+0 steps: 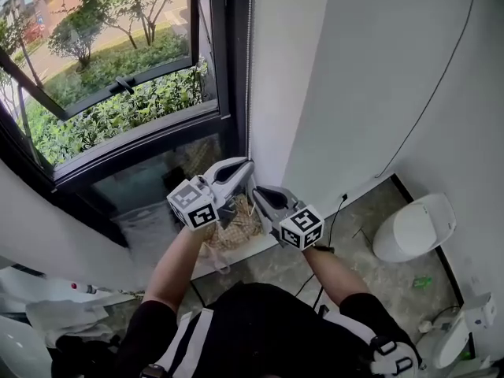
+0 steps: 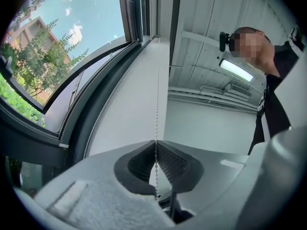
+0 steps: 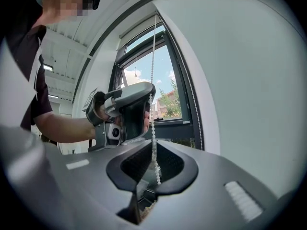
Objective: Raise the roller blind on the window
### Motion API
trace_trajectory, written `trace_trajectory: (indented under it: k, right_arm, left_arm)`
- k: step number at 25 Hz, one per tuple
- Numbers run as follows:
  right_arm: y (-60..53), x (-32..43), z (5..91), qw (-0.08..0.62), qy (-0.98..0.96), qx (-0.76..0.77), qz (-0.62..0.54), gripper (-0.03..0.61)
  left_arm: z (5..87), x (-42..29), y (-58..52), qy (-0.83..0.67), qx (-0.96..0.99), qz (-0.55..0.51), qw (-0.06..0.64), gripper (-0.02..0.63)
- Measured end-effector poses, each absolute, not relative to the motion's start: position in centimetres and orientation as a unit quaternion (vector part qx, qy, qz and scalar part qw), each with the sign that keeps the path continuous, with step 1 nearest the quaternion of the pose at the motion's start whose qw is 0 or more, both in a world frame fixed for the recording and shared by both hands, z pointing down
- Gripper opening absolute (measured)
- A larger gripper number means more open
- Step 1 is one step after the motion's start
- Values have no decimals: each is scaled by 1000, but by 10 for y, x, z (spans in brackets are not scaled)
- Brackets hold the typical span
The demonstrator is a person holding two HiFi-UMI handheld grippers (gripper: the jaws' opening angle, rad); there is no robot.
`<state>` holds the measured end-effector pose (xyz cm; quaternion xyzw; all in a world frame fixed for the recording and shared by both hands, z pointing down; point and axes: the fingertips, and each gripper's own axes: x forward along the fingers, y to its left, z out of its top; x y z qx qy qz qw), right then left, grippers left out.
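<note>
A white bead chain (image 1: 250,69) hangs beside the dark window frame (image 1: 228,61); the blind itself is out of view. In the head view my left gripper (image 1: 246,166) is on the chain just above my right gripper (image 1: 258,194). In the left gripper view the chain (image 2: 157,80) runs down into my left gripper (image 2: 156,143), whose tips are pinched shut on it. In the right gripper view the chain (image 3: 152,56) passes between the tips of my right gripper (image 3: 152,142), which stand slightly apart around it. A second strand (image 3: 192,104) hangs free by the frame.
The white wall (image 1: 354,93) is right of the chain, with a black cable (image 1: 441,77) running down it. A white rounded bin (image 1: 413,227) stands on the floor at the right. A woven thing (image 1: 236,228) lies below the grippers, and white clutter (image 1: 55,298) at the left.
</note>
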<state>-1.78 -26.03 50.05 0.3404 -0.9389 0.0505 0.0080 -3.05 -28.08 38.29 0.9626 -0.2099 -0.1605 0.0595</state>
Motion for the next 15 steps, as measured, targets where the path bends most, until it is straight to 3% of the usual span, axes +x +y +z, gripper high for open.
trace_trajectory:
  k: [5, 6, 10, 15]
  right_arm:
    - [-252, -9, 492, -16, -931, 360, 59, 103]
    - [-250, -7, 488, -24, -928, 366, 61, 109]
    - [-240, 3, 470, -44, -914, 400, 58, 118]
    - [-210, 18, 451, -76, -895, 435, 62, 114]
  left_arm:
    - [381, -44, -277, -223, 960, -165, 30, 21]
    - [384, -45, -276, -227, 960, -163, 24, 53]
    - [397, -58, -270, -247, 954, -166, 36, 124]
    - [412, -72, -258, -269, 946, -175, 56, 126]
